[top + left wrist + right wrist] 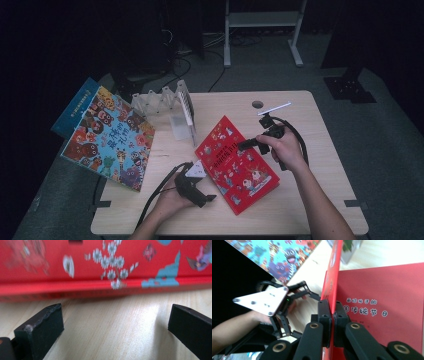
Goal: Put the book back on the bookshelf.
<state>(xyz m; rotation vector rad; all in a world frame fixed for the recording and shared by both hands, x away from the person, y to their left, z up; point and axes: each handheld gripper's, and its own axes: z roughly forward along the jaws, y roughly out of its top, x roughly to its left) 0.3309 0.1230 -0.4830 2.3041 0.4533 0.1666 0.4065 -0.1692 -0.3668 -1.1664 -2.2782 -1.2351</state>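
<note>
- On the table (300, 200), right of centre, lies the red book (235, 165).
- Right gripper (333, 312): jaws clamped on the book's front cover, which stands lifted on edge above the red page beneath.
- Left gripper (115, 322): jaws wide apart, nothing between them, low over the table just beside the book's near edge.
- Picture book (107, 137) overhangs the table's left edge, well apart.

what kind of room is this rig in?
Likely a lab or recording studio, not a home: dark curtained surround, cables on the grey floor, a metal stand frame behind the wooden table, with picture books laid out like props.
</note>
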